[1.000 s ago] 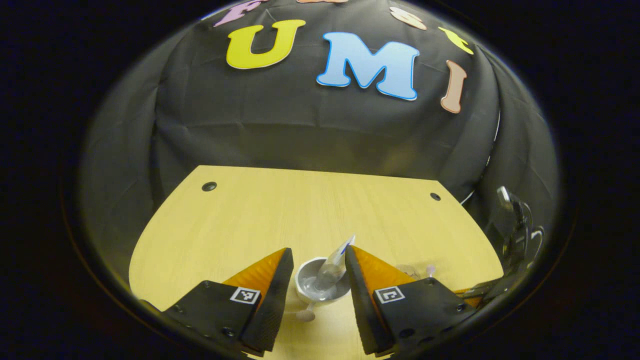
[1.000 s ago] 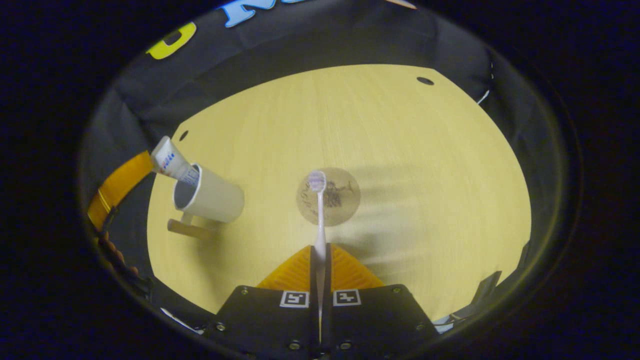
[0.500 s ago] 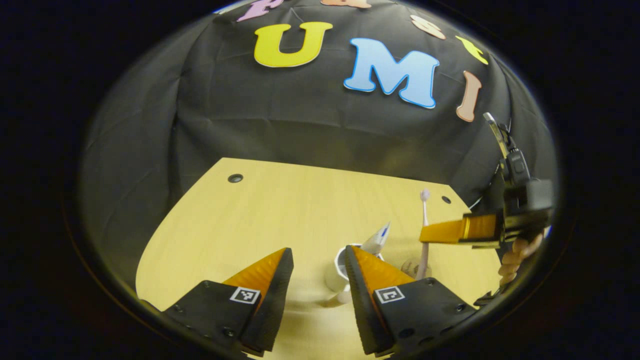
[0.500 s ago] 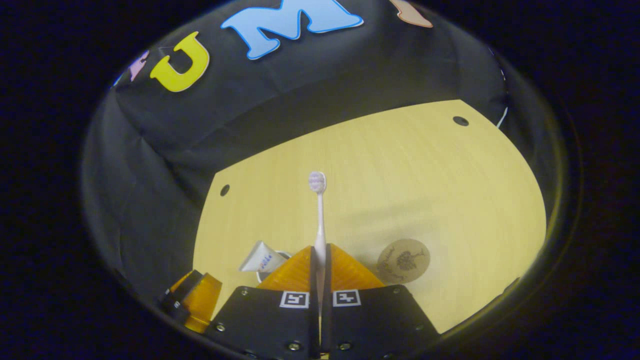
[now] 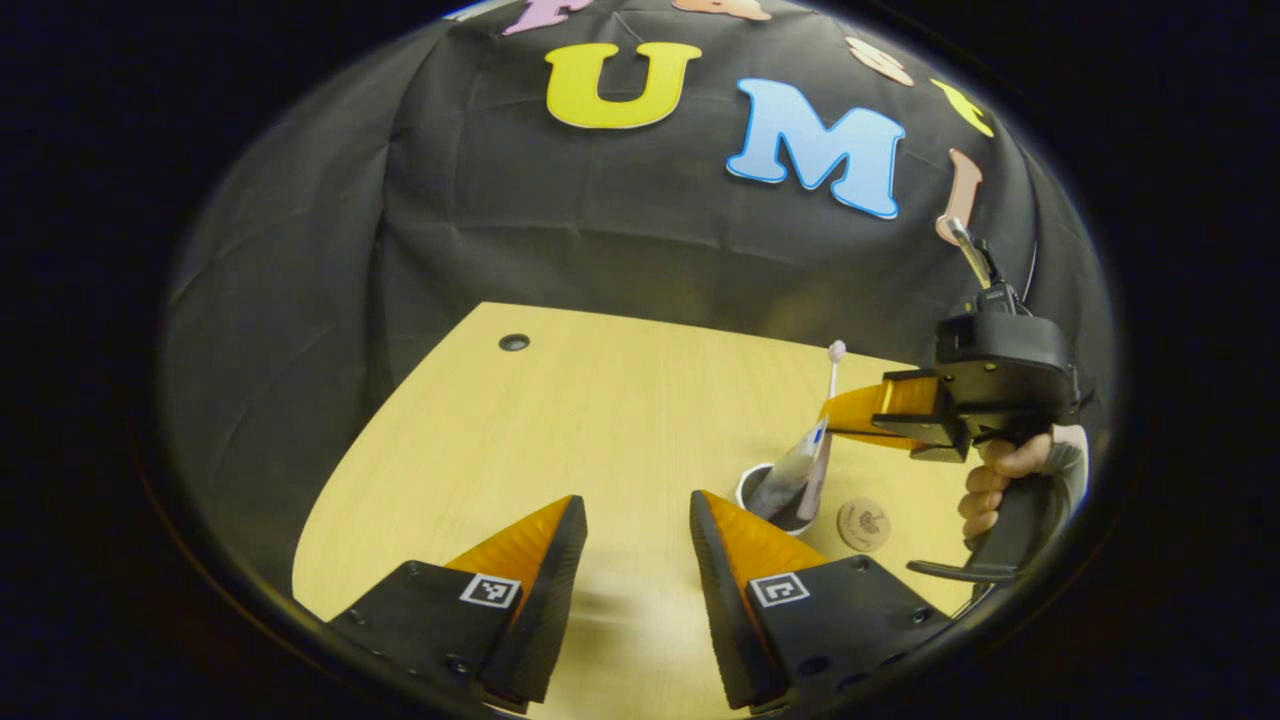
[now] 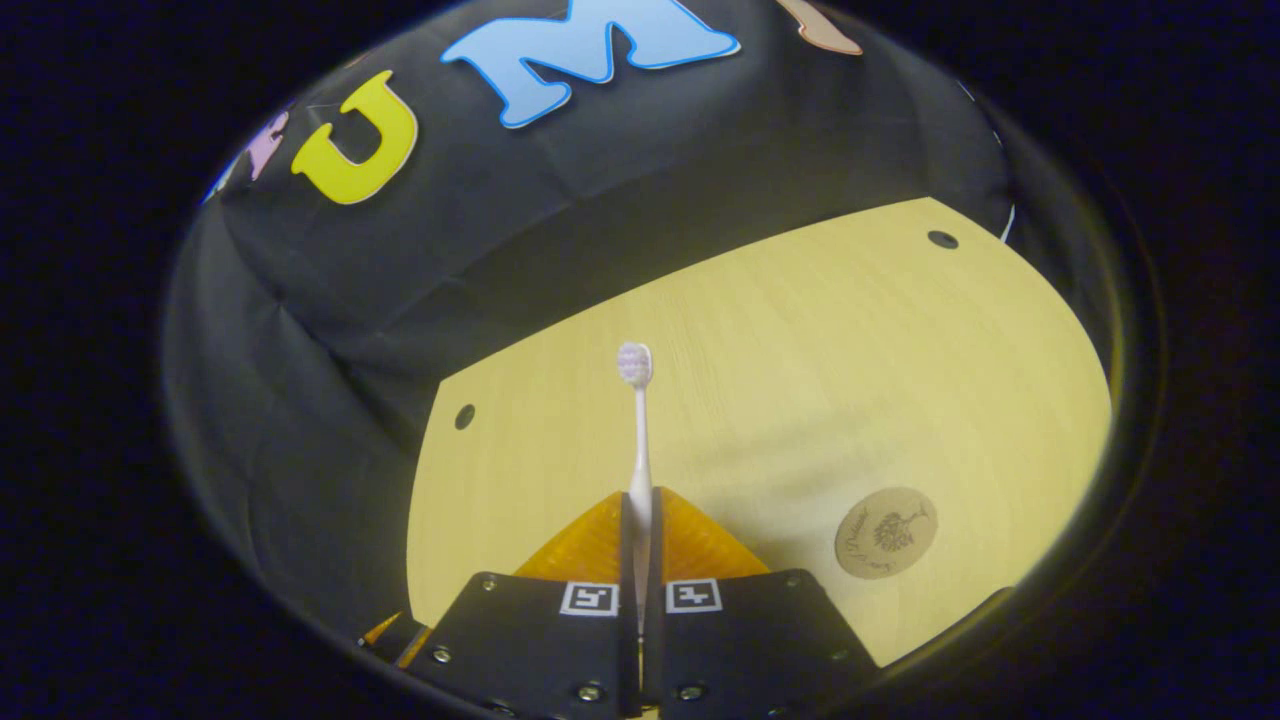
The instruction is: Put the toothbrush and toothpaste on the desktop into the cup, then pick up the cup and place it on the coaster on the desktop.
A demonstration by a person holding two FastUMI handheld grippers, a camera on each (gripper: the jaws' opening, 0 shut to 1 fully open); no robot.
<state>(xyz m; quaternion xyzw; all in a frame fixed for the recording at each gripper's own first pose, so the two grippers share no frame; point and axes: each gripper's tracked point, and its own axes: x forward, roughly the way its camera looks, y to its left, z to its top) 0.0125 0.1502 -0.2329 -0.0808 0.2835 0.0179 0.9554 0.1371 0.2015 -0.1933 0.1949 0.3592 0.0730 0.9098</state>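
Nearest, the left gripper [image 5: 628,590] hangs with jaws spread and empty, while beyond it the right gripper [image 6: 640,560] pinches the light, stiff, slippery toothbrush [image 6: 638,430] at mid-handle over the cup [image 5: 772,492], which already holds the toothpaste [image 5: 795,468], beside the coaster [image 6: 886,532] on the worktop [image 6: 800,350].

No readable text. Coaster [image 6: 886,532] has a dark printed tree-like emblem w/ a curved line of script beside it, too small to read; same in left gripper view [image 5: 863,524]. Toothpaste [image 5: 793,472] tube shows a blue mark, illegible. Fingers of each gripper carry square black-and-white marker tags [image 6: 589,598] [image 5: 490,590]: patterns only, no letters or nos.
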